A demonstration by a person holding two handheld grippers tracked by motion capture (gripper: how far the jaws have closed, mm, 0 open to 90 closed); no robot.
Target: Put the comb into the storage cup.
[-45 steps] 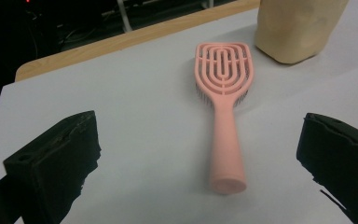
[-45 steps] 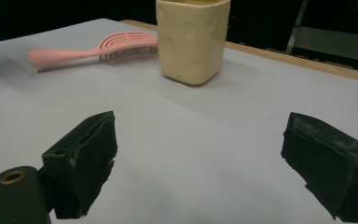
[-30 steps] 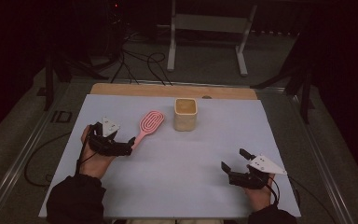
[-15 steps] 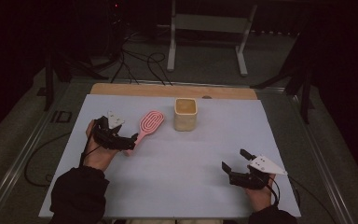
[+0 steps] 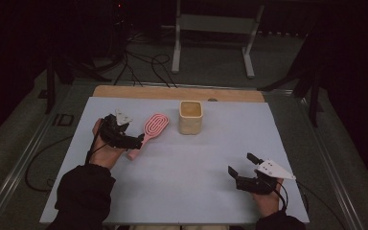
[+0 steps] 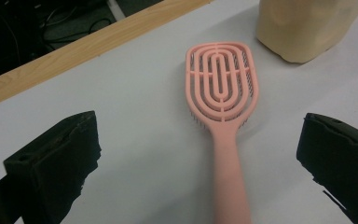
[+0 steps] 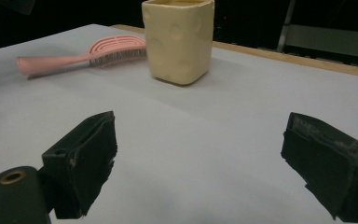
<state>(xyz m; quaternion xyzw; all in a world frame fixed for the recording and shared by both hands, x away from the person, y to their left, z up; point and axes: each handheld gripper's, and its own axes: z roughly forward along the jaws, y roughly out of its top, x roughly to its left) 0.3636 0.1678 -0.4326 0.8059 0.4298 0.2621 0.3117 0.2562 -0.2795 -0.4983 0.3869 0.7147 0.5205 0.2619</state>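
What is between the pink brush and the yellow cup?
Nothing. In the left gripper view, only bare table separates the pink brush from the yellow cup; they stand close but apart.

Bare table (image 5: 191, 167) between the grippers — cream cup (image 5: 190, 117) just beside pink hairbrush (image 5: 148, 132)

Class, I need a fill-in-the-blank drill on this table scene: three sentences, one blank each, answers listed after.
1. The pink hairbrush lies on the table with its bristles facing ____.
2. The jaws of the left gripper stand ____, one on either side of the brush handle, not touching it.
3. The cream cup stands upright, on the side of the brush's head nearer the ____ gripper, which hovers low over bare table.

Missing words: down; open; right
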